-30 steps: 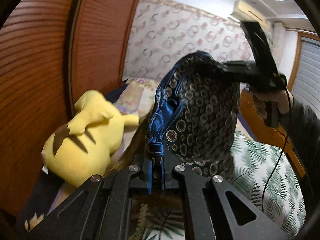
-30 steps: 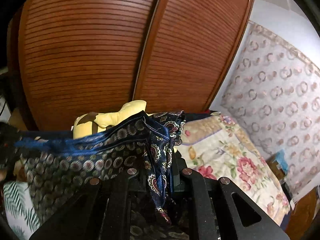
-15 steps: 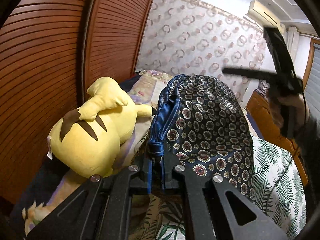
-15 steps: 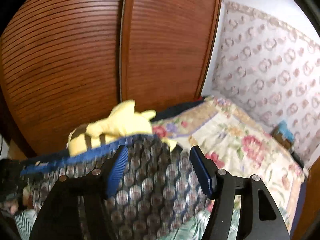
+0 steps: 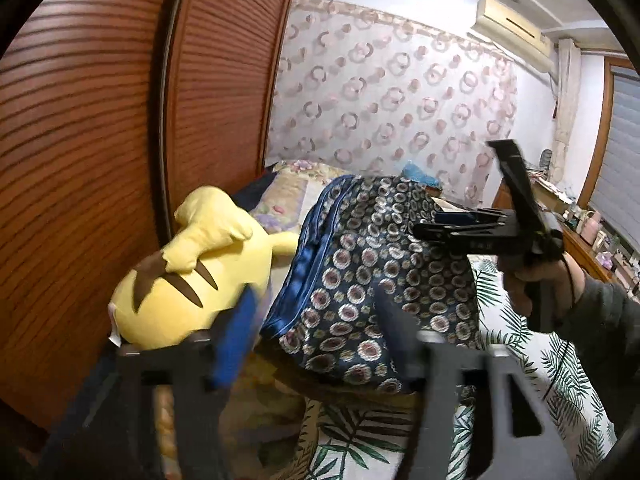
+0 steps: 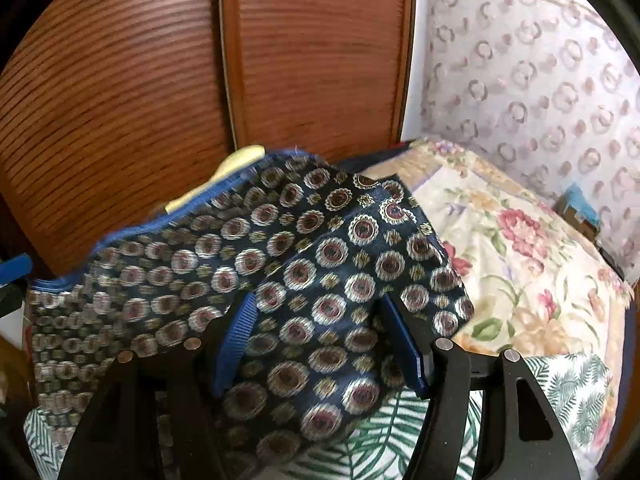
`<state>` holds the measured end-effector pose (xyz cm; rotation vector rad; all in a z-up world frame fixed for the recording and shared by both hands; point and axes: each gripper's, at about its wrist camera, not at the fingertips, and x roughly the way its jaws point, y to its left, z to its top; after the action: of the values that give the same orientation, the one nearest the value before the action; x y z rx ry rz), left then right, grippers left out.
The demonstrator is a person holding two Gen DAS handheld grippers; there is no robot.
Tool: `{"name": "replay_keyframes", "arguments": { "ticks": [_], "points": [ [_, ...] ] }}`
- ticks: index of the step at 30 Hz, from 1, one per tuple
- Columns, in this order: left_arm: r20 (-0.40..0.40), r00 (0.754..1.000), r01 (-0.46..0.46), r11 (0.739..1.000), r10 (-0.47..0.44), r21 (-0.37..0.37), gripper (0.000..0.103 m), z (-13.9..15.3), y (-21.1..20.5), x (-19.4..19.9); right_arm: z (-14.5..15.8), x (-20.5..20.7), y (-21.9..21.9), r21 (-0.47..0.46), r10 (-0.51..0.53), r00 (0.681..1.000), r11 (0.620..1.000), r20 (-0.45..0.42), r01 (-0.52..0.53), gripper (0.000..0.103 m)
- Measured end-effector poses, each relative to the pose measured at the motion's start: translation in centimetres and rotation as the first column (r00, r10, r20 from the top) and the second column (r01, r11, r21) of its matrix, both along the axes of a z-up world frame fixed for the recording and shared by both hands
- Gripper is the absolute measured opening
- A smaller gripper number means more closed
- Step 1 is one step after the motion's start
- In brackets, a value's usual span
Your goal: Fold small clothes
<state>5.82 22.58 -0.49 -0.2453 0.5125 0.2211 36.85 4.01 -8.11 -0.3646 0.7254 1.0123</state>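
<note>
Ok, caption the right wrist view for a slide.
Right gripper open over patterned cloth lying on the bed.

Two close wrist fisheyes angled down along their fingers, both over the patterned cloth [image 5: 372, 264] and bed [image 6: 520, 248].

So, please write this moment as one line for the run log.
left gripper: jaws opening, free of cloth | right gripper: open above patterned garment | garment: lying on bed | plush toy: beside garment

Left wall: brown wooden louvred doors [image 5: 100, 152].
Back wall: pale wallpaper [image 5: 400, 92] with ring pattern.
Ceiling corner: white air conditioner [image 5: 514, 32].
Right edge: window blind [image 5: 620, 152], wooden shelf [image 5: 588, 248] with small items.
</note>
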Motion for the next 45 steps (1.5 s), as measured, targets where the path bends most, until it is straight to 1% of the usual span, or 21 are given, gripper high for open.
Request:
{"name": "replay_keyframes", "arguments": {
  "ticks": [1,2,3,4,8,11,13,15,18,20,27,32,34,37,39,42,43,44,45],
  "points": [
    [0.015,1.0,-0.002,1.0,0.002,0.008,0.084,0.3,-0.2,-0.2,0.2,-0.6,-0.3,0.019,0.008,1.0,1.0,-0.001,-0.008,0.067],
    [0.031,0.999,-0.006,1.0,0.006,0.017,0.084,0.7,-0.3,-0.5,0.5,-1.5,-1.2,0.038,0.015,1.0,0.999,-0.005,-0.015,0.067],
    [0.042,0.999,-0.011,1.0,0.01,0.027,0.086,1.1,-0.5,-0.7,-0.2,-3.4,-0.6,0.053,0.03,1.0,0.998,-0.007,-0.029,0.067],
    [0.047,0.999,-0.014,0.999,0.013,0.034,0.088,1.4,-0.7,-0.9,-0.3,-4.5,-1.0,0.061,0.044,0.999,0.997,-0.006,-0.044,0.067],
    [0.047,0.999,-0.016,0.996,0.012,0.085,0.095,2.0,-1.5,-1.3,-1.4,-8.4,-2.5,0.064,0.094,0.996,0.994,-0.014,-0.093,0.067],
    [0.051,0.999,-0.009,0.997,0.005,0.079,0.096,2.2,-1.7,-1.6,-2.1,-8.5,-2.5,0.02,0.094,0.996,0.995,-0.006,-0.093,0.067],
    [0.051,0.999,-0.004,0.996,0.0,0.091,0.097,2.6,-2.1,-1.8,-2.9,-8.5,-2.5,-0.006,0.077,0.997,0.997,-0.008,-0.077,0.067],
    [0.054,0.998,0.007,0.995,-0.013,0.103,0.097,2.8,-2.6,-1.9,-3.0,-8.3,-2.8,0.0,0.055,0.998,0.998,-0.022,-0.055,0.067],
    [0.063,0.997,0.028,0.994,-0.035,0.109,0.097,3.3,-3.4,-1.9,-1.9,-9.2,-4.3,0.026,0.02,1.0,0.999,-0.017,-0.02,0.067],
    [0.065,0.997,0.043,0.992,-0.051,0.116,0.097,3.5,-4.2,-1.8,-0.7,-10.5,-5.8,0.038,-0.006,1.0,0.999,-0.001,0.006,0.067],
    [0.061,0.986,0.145,0.98,-0.155,0.137,0.097,4.0,-8.8,-1.4,2.5,-15.6,-13.1,0.088,-0.133,0.99,0.988,0.056,0.128,0.067],
    [0.067,0.974,0.207,0.969,-0.217,0.137,0.097,4.2,-12.4,-1.5,4.2,-18.9,-17.7,0.13,-0.256,0.964,0.961,0.074,0.245,0.067],
    [0.068,0.969,0.227,0.965,-0.237,0.134,0.097,4.3,-13.7,-1.6,4.8,-20.2,-19.3,0.146,-0.313,0.946,0.943,0.083,0.299,0.067],
    [0.065,0.961,0.26,0.957,-0.27,0.131,0.097,4.5,-15.6,-1.4,5.3,-22.4,-21.6,0.169,-0.371,0.924,0.92,0.09,0.353,0.067],
    [0.069,0.954,0.279,0.95,-0.29,0.14,0.097,4.8,-17.0,-1.3,5.7,-23.6,-23.1,0.182,-0.412,0.907,0.902,0.089,0.392,0.069],
    [0.07,0.949,0.296,0.944,-0.308,0.145,0.097,5.4,-18.8,-1.3,6.3,-25.2,-24.8,0.196,-0.478,0.872,0.869,0.107,0.453,0.072],
    [0.072,0.946,0.303,0.941,-0.316,0.148,0.097,5.7,-19.2,-1.3,6.8,-25.8,-25.3,0.201,-0.498,0.86,0.859,0.113,0.471,0.074],
    [0.077,0.943,0.309,0.939,-0.323,0.15,0.097,6.0,-19.7,-1.4,6.9,-26.4,-25.6,0.205,-0.517,0.848,0.848,0.116,0.489,0.081],
    [0.082,0.941,0.312,0.938,-0.327,0.153,0.097,6.3,-20.2,-1.4,7.2,-27.0,-26.3,0.215,-0.534,0.837,0.837,0.119,0.503,0.084]
  ]
}}
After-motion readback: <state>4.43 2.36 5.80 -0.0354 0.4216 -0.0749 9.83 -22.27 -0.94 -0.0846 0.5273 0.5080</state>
